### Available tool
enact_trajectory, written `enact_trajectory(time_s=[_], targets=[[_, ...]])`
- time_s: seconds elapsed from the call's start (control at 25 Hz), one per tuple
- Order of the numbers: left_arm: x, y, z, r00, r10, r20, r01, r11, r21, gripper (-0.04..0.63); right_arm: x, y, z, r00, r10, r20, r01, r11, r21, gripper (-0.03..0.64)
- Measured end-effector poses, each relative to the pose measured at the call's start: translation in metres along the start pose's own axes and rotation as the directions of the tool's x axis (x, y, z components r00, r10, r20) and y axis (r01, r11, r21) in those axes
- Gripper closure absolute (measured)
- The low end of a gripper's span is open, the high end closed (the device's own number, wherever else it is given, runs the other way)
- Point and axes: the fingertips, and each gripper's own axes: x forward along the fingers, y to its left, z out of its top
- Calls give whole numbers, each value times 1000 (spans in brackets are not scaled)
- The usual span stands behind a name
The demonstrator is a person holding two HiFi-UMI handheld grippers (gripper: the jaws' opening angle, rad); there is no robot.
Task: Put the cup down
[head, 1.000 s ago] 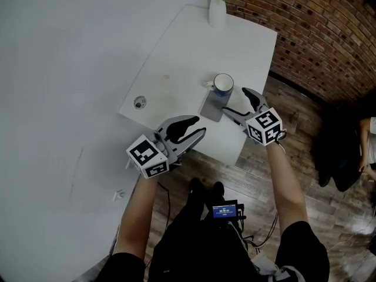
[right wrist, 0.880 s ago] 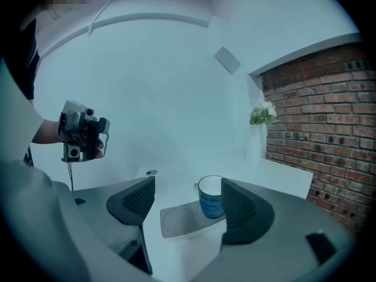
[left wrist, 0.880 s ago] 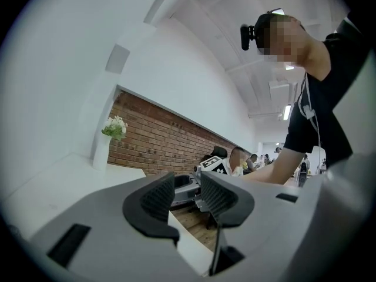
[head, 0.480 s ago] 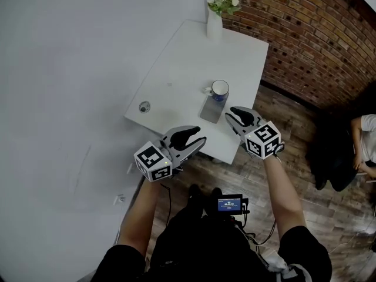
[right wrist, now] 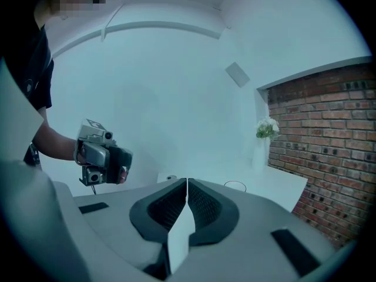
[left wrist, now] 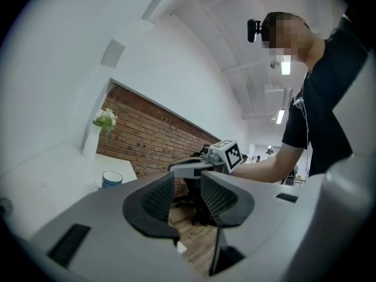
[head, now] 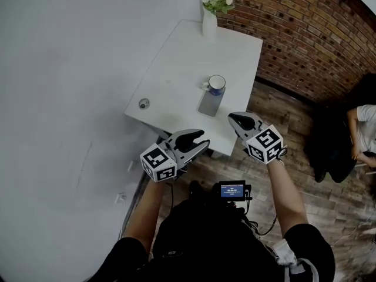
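A white cup with a blue inside [head: 216, 85] stands upright on a grey mat [head: 210, 103] on the white table [head: 176, 69]. It also shows small at the left of the left gripper view as the cup [left wrist: 111, 178], and its rim [right wrist: 235, 186] shows in the right gripper view. Neither gripper touches it. My right gripper [head: 237, 120] hangs off the table's near edge, jaws shut with nothing between them [right wrist: 187, 187]. My left gripper [head: 198, 141] is level with it to the left, below the table edge, its jaws a little apart and empty [left wrist: 188, 188].
A white vase with flowers [head: 210, 13] stands at the table's far corner. A small round thing [head: 143, 103] lies near the left edge. A brick wall [head: 311, 34] runs behind, with wooden floor below. A seated person [head: 359, 135] is at the far right.
Both grippers have drawn back from the table toward my body. The right jaws, wide apart near the cup a second ago, have closed. The cup stays on the mat.
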Motion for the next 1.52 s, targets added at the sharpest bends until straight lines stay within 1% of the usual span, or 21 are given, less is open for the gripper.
enact_trajectory(time_s=[0.24,0.56,0.76,1.08,1.52], targets=[[6,-9,-6,1000,-22,-6,22,1000,2,451,-21,12,-1,1000,-12,21,11,999,45,603],[18,-15,-10,999,-37,-16,37,999,19,454,-37,21,-9,996,-23,81,7,981,194,604],[22,-17,-12,999,-47,-24,47,999,20,462,-38,28,-10,994,-20,105,-6,970,243,604],[28,-18,-15,998,-61,-29,61,998,17,476,-36,32,-3,991,-10,130,-23,968,250,604],[25,-15,-9,999,-49,-14,49,999,14,495,-36,37,4,990,7,139,-40,972,231,604]])
